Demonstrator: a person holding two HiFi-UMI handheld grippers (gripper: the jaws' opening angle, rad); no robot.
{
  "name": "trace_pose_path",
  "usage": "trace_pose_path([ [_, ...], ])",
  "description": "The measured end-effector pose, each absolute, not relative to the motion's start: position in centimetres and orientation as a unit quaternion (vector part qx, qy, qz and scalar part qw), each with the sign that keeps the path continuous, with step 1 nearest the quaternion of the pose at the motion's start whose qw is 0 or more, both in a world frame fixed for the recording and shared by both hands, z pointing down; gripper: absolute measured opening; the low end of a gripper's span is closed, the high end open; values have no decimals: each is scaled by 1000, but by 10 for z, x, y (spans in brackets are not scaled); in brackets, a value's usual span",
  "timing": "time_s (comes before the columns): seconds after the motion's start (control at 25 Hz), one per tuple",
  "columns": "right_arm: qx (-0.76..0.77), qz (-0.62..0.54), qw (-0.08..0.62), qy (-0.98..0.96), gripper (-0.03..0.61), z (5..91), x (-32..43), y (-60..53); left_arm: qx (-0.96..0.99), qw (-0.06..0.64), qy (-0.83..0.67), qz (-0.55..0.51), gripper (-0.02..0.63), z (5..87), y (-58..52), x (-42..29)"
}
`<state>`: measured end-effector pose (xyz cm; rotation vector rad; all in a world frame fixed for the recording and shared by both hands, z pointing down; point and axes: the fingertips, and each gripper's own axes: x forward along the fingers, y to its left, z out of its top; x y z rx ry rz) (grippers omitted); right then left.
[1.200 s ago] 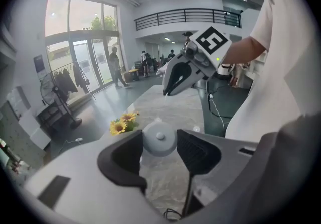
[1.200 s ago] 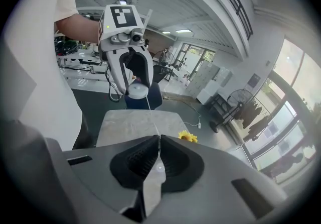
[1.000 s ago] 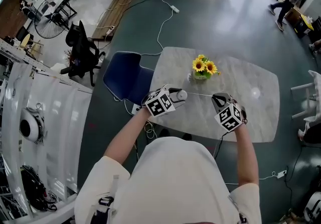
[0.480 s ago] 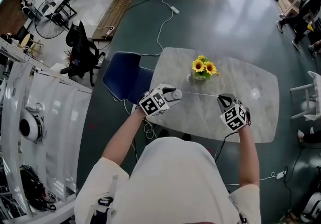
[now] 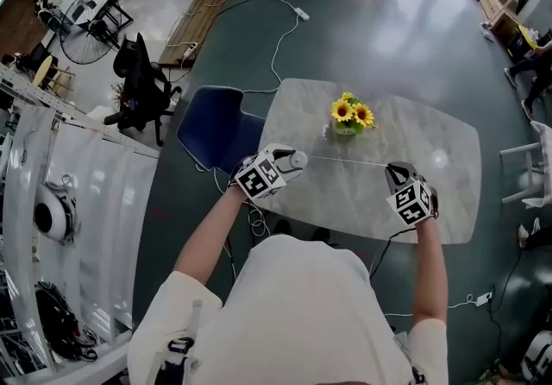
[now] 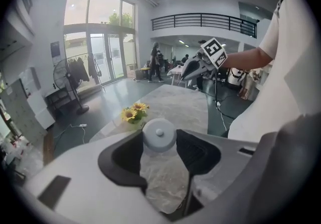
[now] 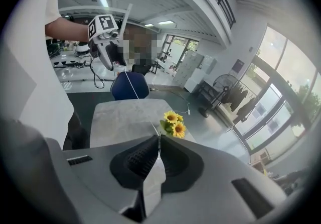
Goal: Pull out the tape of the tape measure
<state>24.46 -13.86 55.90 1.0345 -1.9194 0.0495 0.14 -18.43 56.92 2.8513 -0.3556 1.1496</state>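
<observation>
The tape measure's round white case (image 5: pixel 297 158) sits between the jaws of my left gripper (image 5: pixel 289 164), which is shut on it above the table's left end. In the left gripper view the case (image 6: pixel 159 134) fills the gap between the dark pads. A thin tape (image 5: pixel 345 161) runs taut from the case across to my right gripper (image 5: pixel 394 172). The right gripper (image 7: pixel 157 142) is shut on the tape's end, and the tape (image 7: pixel 131 87) leads away from it toward the left gripper (image 7: pixel 104 31). The right gripper (image 6: pixel 203 61) also shows far off in the left gripper view.
A small pot of sunflowers (image 5: pixel 351 116) stands on the marble table (image 5: pixel 440 146) just behind the tape. A blue chair (image 5: pixel 217 129) is pushed up to the table's left end. Cables lie on the floor (image 5: pixel 285 29) beyond.
The two grippers have moved apart, the left one to the left and the right one to the right, and the stretch of tape between them has grown longer.
</observation>
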Motion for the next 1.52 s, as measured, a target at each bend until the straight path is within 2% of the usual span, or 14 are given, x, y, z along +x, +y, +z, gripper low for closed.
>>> trace_pose_path([
  [0.44,440,30,454,-774,38,559,259,-133,925,17,-121,360,210,567,-185,6],
  [0.68,463,44,447,-765,38,555,277,-133,922,38,-137,361,210,568,-194,-6],
  [1.08,461,53,441,-768,38,565,271,-133,923,33,-132,360,212,574,-194,-6],
  [1.52,449,92,439,-773,38,595,259,-128,917,62,-106,380,212,602,-183,6],
])
